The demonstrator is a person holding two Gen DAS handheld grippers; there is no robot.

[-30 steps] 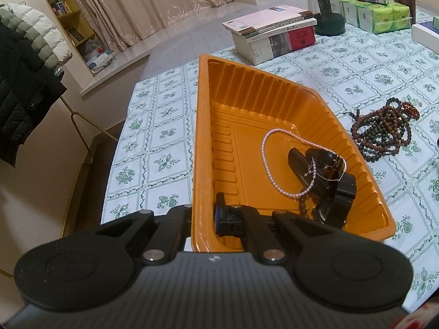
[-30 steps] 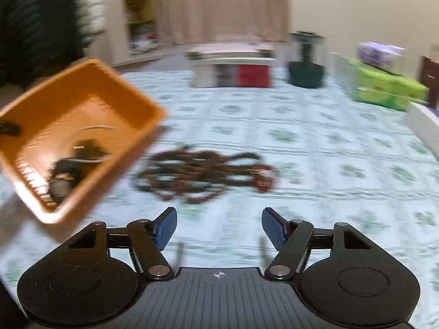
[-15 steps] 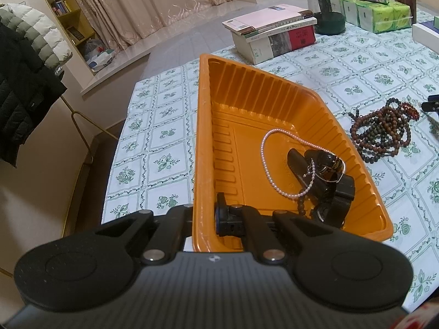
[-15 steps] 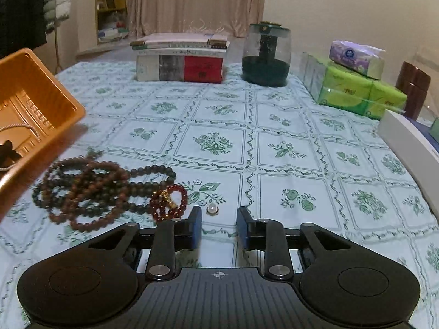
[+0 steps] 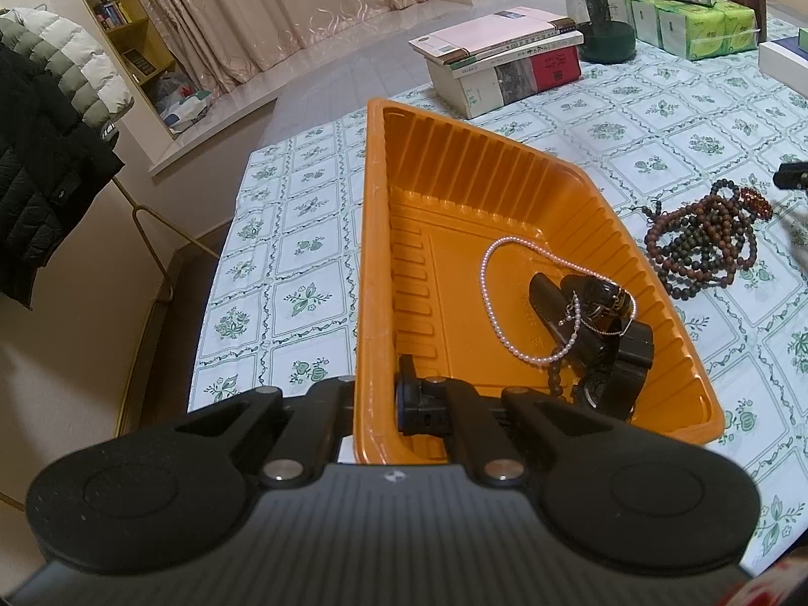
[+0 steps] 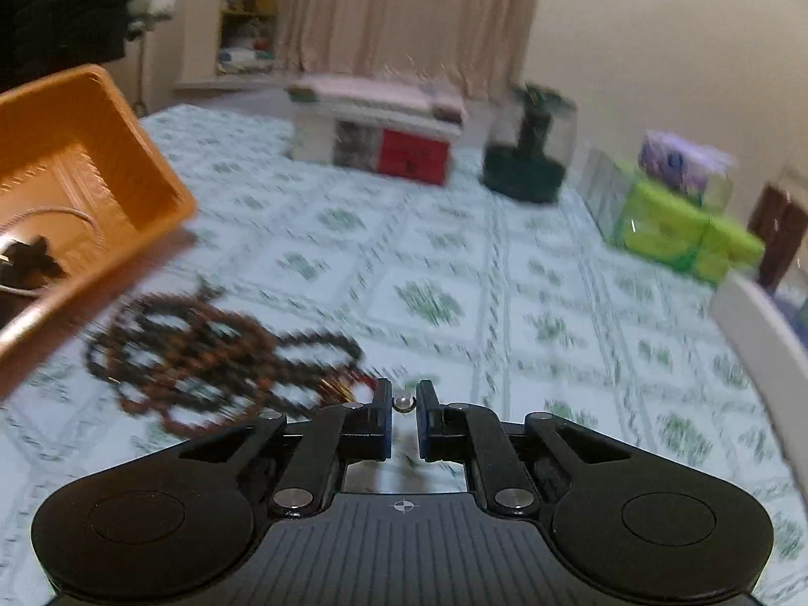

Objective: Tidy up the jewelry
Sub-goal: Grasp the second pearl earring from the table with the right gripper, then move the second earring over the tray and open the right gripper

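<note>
My left gripper (image 5: 376, 399) is shut on the near rim of the orange tray (image 5: 373, 262) and holds it tilted above the table. In the tray lie a pearl necklace (image 5: 492, 303) and dark watches or bracelets (image 5: 601, 333). A heap of brown bead strands (image 5: 707, 247) with a small red bracelet lies on the tablecloth right of the tray; it also shows, blurred, in the right wrist view (image 6: 202, 348). My right gripper (image 6: 404, 401) is shut on a small pearl earring (image 6: 404, 400), lifted just right of the beads. The tray (image 6: 126, 161) shows at the left there.
A stack of books (image 5: 505, 60), a dark green jar (image 5: 601, 20) and green tissue packs (image 5: 707, 25) stand at the table's far side. A white box edge (image 6: 767, 353) is at the right. A coat rack with jackets (image 5: 45, 151) stands left of the table.
My right gripper has closed on the small pearl earring beside the red bracelet and lifted it, moving fast. The left gripper and tray have stayed almost still.
</note>
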